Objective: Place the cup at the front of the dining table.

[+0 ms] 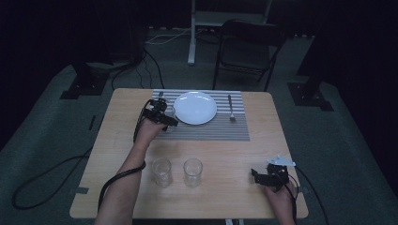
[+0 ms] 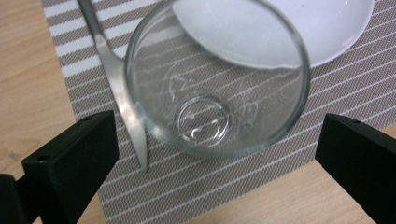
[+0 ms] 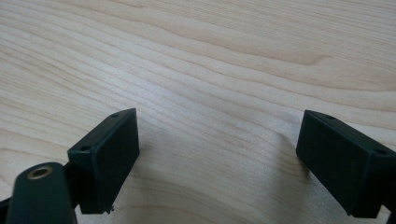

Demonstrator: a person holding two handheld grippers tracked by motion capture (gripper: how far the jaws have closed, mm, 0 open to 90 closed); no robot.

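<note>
Directly between the wide-spread jaws of the left gripper, touched by neither, a clear round drinking glass stands on the grey striped placemat with a silver knife just beside it, while the right gripper gapes wide over bare light wooden table, holding nothing.

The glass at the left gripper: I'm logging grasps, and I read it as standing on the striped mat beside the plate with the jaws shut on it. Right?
Not quite. The left gripper is open: the left gripper view shows its jaws standing clear of the glass on both sides. The rest holds: the glass stands on the striped mat beside the plate.
</note>
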